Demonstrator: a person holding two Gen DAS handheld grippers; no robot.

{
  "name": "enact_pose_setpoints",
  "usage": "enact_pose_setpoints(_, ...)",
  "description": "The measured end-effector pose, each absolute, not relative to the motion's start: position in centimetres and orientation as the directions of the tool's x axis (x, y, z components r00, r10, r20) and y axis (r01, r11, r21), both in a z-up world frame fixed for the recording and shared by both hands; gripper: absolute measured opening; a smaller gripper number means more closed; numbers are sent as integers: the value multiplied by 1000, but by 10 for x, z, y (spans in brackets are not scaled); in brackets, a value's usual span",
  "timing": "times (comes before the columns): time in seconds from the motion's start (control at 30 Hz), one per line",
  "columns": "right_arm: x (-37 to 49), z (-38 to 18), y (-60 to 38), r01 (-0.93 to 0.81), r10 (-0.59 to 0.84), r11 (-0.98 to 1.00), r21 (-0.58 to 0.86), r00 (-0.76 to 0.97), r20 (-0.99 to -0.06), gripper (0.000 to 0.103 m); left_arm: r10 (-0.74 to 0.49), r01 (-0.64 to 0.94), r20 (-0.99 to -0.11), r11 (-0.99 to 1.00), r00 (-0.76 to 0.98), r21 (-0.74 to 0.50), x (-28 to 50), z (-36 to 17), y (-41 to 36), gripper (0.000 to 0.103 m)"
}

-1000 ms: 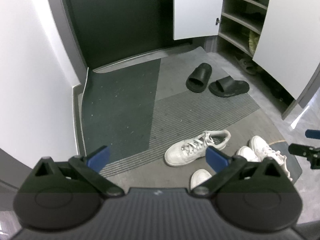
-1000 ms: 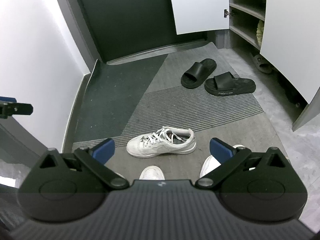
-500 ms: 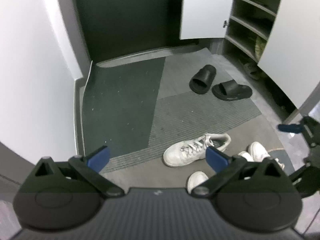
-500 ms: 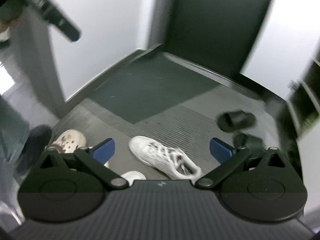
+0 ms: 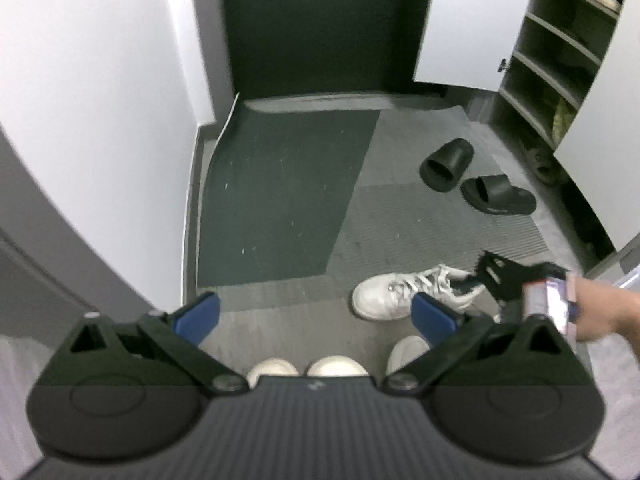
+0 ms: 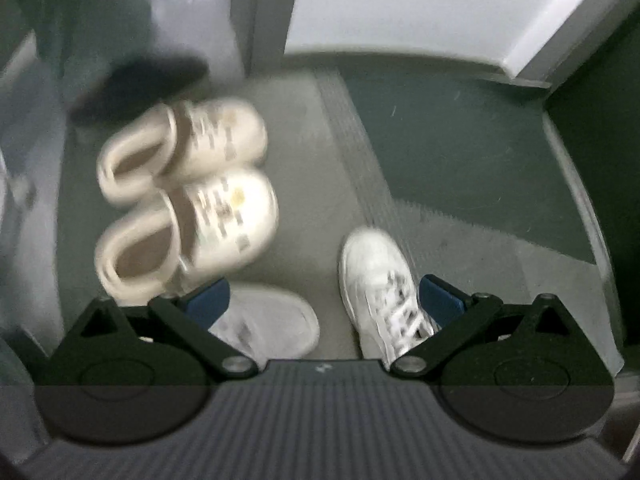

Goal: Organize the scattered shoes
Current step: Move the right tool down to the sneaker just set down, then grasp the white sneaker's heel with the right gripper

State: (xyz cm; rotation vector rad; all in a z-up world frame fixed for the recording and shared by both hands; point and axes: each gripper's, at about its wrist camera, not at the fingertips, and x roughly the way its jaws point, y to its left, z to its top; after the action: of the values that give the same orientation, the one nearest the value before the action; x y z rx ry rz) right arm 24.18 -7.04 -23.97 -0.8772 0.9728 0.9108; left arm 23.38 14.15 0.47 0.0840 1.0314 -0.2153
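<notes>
Since both grippers gape with nothing between the pads, the job looks barely begun. Left gripper (image 5: 314, 314) hangs above the mat (image 5: 280, 200); right gripper (image 6: 324, 298) hovers low over a sneaker (image 6: 378, 276) w/ a second sneaker (image 6: 272, 320) just beside it. Near: pale toes at the frame bottom. Clogs (image 6: 188, 196) sit paired, blurred. Farther: black slides (image 5: 476, 176) loose, near the open cabinet (image 5: 560, 60), which has shelf room left. No brand or writing legible; slide print too small.

Both wrist views look down, seemingly sharing the white sneaker (image 5: 404, 292).
</notes>
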Motion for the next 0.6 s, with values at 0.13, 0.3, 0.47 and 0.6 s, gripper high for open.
enact_pose_setpoints(0.13,268,-283,-88,-920,124,323,-222,273,-954,103,-122,195,-864,980,489,-28,246,0,134,103)
enact_pose_setpoints(0.3,299,-328,-115,-887,78,388,-251,303,-950,103,-48,193,-877,980,479,52,263,-16,115,103)
enact_pose_setpoints(0.47,316,-363,-125,-907,73,360,-216,259,-963,103,-76,212,-920,977,384,8,273,-31,104,103)
enact_pose_setpoints(0.6,332,-392,-132,-927,35,335,-167,189,-981,103,-69,208,-929,978,365,9,278,-38,104,103)
